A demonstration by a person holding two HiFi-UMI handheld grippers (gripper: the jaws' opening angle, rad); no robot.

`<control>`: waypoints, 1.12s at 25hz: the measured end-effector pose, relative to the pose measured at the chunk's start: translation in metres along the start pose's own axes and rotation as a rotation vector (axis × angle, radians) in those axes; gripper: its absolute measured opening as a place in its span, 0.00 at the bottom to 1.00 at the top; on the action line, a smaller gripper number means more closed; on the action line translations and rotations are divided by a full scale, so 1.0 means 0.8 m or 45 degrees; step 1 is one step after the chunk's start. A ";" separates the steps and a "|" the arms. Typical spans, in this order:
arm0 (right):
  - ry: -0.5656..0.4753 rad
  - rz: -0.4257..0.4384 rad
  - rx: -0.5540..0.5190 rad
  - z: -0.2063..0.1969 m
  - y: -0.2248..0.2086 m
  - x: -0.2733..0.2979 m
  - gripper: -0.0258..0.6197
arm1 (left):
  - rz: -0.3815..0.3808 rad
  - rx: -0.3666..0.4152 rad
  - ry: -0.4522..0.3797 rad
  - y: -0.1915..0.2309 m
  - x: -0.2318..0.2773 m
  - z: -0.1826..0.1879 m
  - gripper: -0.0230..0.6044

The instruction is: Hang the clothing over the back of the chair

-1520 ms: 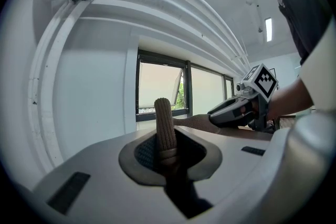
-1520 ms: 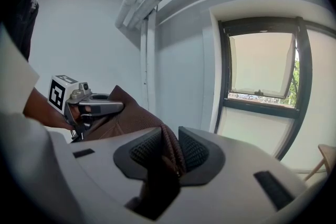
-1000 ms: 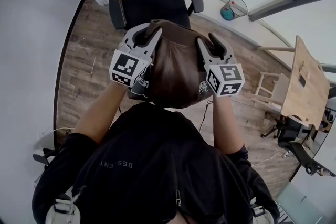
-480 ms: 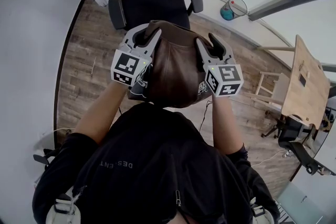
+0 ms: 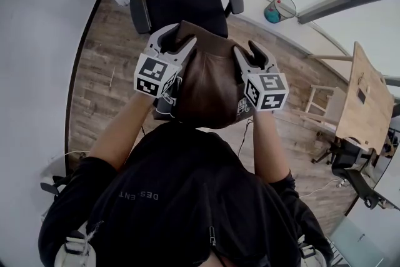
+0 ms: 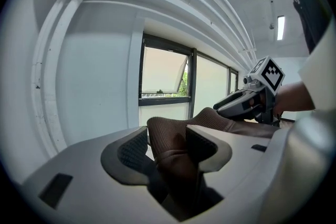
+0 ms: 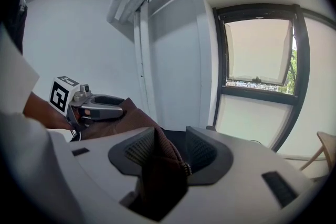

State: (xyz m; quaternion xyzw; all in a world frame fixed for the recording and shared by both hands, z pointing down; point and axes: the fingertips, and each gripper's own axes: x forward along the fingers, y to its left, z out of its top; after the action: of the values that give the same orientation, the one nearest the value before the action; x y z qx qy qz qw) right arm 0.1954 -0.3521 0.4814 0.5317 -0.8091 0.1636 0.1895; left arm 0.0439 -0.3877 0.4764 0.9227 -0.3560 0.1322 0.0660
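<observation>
A brown jacket point(image 5: 209, 81) hangs bunched between my two grippers, just in front of a black office chair point(image 5: 187, 6) whose seat and armrests show beyond it. My left gripper point(image 5: 177, 39) is at the jacket's left end. Its jaws are opening, and the ribbed brown cloth point(image 6: 210, 118) leans on one pad with a gap to the other. My right gripper point(image 5: 247, 50) is at the right end, its jaws also opening; the jacket's cloth point(image 7: 157, 165) lies against one pad and clear of the other. The chair's backrest is hidden under the jacket.
Wooden floor lies under the chair, with a white wall close on the left. A round waste bin point(image 5: 280, 9) stands at the back right. A wooden table point(image 5: 362, 103), a white stool point(image 5: 322, 103) and another office chair point(image 5: 353, 175) are off to the right.
My left gripper's jaws have spread wide apart and that gripper has shifted a little toward the chair. The right gripper has stayed in place.
</observation>
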 end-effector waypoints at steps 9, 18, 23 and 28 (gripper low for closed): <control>0.041 -0.019 0.037 -0.010 -0.009 0.002 0.41 | 0.036 -0.007 0.003 0.006 -0.001 -0.001 0.49; 0.061 0.008 0.068 -0.007 -0.015 -0.015 0.47 | 0.056 0.019 -0.061 -0.008 -0.012 0.032 0.49; 0.102 0.020 0.071 -0.018 -0.011 -0.025 0.48 | 0.060 0.029 -0.065 -0.023 -0.023 0.034 0.49; 0.137 0.035 0.067 -0.030 -0.005 -0.034 0.48 | 0.080 0.037 -0.078 -0.036 -0.038 0.038 0.49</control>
State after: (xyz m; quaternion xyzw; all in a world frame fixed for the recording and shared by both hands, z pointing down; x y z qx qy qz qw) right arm 0.2121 -0.3211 0.4894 0.5158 -0.8003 0.2159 0.2166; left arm 0.0476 -0.3537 0.4378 0.9155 -0.3848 0.1111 0.0376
